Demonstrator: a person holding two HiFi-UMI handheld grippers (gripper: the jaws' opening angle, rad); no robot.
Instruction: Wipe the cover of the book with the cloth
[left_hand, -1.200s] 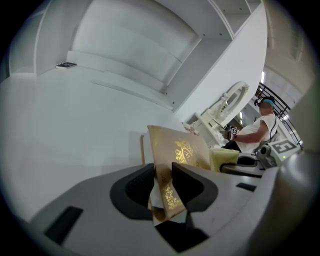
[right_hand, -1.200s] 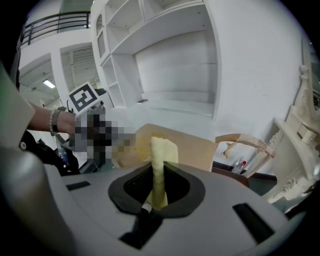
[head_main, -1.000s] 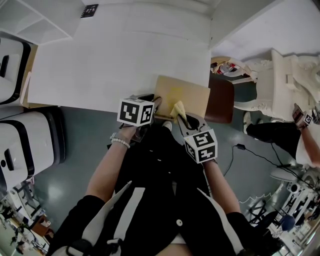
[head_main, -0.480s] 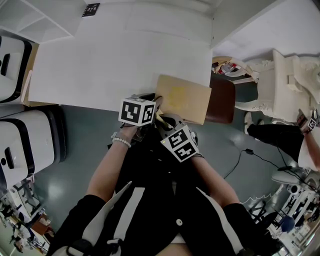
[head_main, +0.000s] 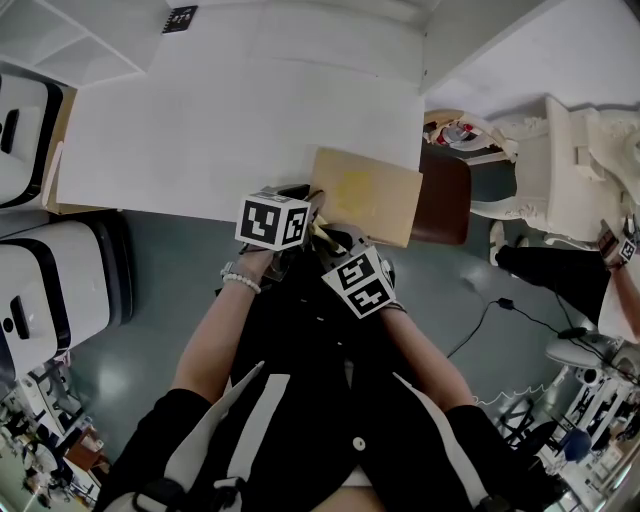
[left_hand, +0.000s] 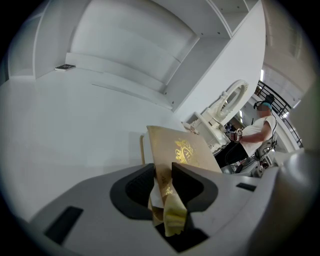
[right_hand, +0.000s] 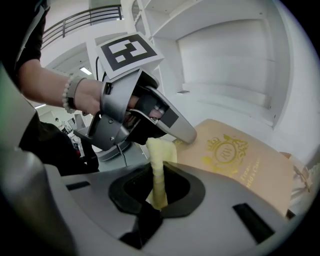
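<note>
A tan book (head_main: 366, 194) with a gold crest lies at the white table's near right corner. My left gripper (head_main: 309, 224) is shut on the book's near-left corner; in the left gripper view the cover (left_hand: 186, 150) runs away from the jaws (left_hand: 163, 182). A yellow cloth (right_hand: 159, 167) stands upright, and my right gripper (right_hand: 159, 189) is shut on it. The cloth's top is beside the left gripper's finger (right_hand: 172, 125), at the book's corner (right_hand: 235, 160). In the head view the right gripper (head_main: 335, 242) sits close beside the left, and the cloth is mostly hidden.
The white table (head_main: 240, 120) stretches away to the left of the book. A dark brown chair seat (head_main: 445, 195) is right of the book, with white ornate furniture (head_main: 570, 150) beyond it. A white machine (head_main: 50, 280) stands at the left. A cable (head_main: 500, 305) lies on the floor.
The right gripper has swung left with the cloth, from the book's near edge to beside the left gripper at the near-left corner. The left gripper and the book have stayed put.
</note>
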